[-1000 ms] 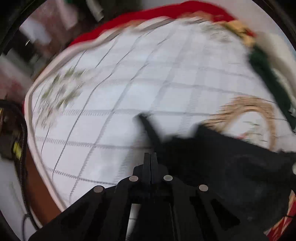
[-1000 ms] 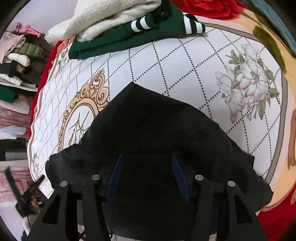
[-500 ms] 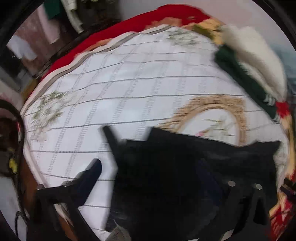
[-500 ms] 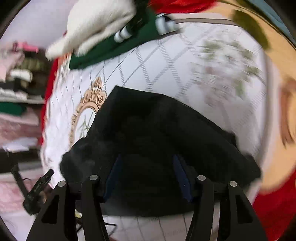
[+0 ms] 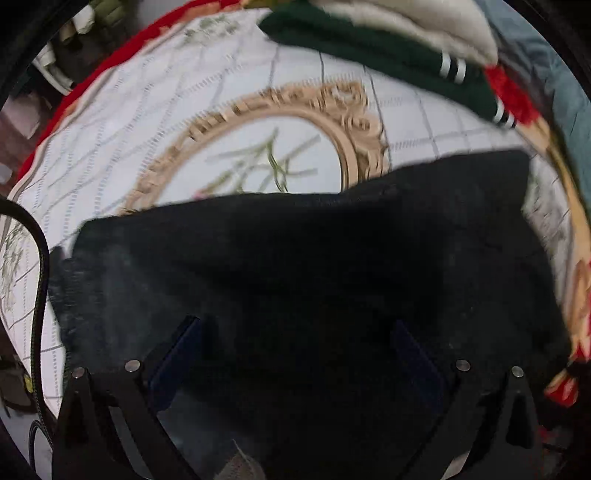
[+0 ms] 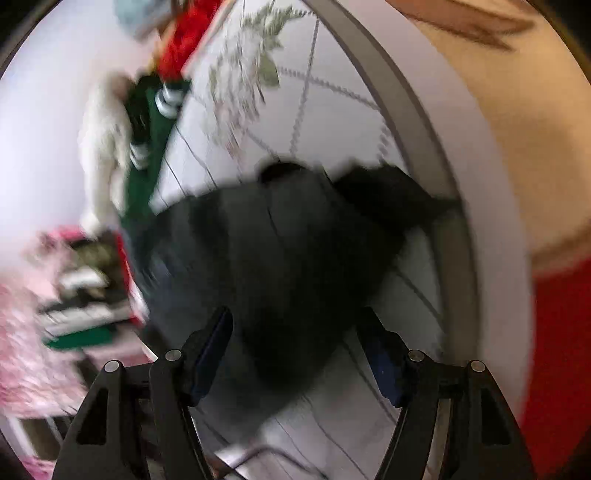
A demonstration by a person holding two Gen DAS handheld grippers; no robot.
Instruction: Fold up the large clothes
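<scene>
A black garment [image 5: 295,258] lies in a flat folded heap on the white patterned bedspread [image 5: 122,155]. My left gripper [image 5: 293,343] hovers over its near part, pointing steeply down and open wide, its blue pads clear of the cloth. In the blurred right wrist view the same black garment [image 6: 280,251] lies near the bedspread's grey border [image 6: 424,155]. My right gripper [image 6: 295,339] is over its near end. Its jaws are opening; cloth lies beneath the gap, but the pads [image 6: 212,345] do not press on it.
A folded dark green garment with white stripes [image 5: 369,55] and a cream fluffy one [image 5: 406,22] lie at the bed's far side. A gold oval frame print [image 5: 351,110] marks the bedspread. A black cable [image 5: 40,258] hangs at the left. Stacked clothes [image 6: 81,295] fill shelves beside the bed.
My left gripper went from shut to wide open, letting go of the black cloth, and swung across over the garment. My right gripper's jaws spread wider while it rolled and swept sideways.
</scene>
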